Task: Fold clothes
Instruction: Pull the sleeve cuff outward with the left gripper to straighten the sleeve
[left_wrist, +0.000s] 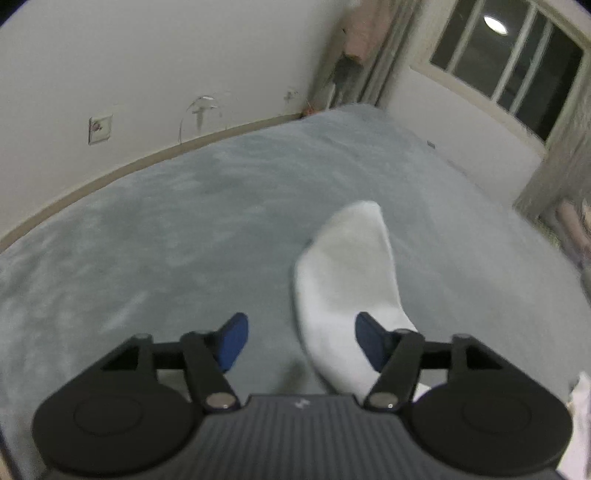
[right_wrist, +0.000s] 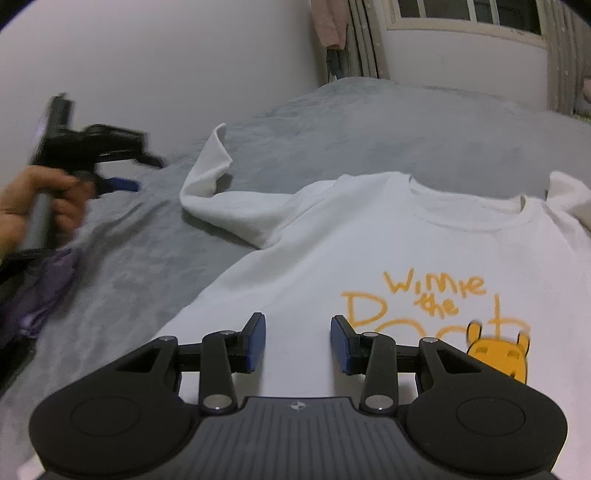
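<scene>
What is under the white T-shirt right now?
The white T-shirt lies front up on a grey blanket, which shows all around it. Its left sleeve curls up off the blanket. Whatever lies directly beneath the shirt's body is covered and cannot be seen.

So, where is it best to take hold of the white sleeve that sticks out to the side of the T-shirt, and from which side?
Probably at the cuff end of the sleeve. It curls up off the grey bedcover, so a finger can slide under the raised edge. Come from the outer side, where the left gripper already is, open, with the sleeve lying beside its right finger. Near the shoulder the cloth lies flat and is harder to pinch.
</scene>
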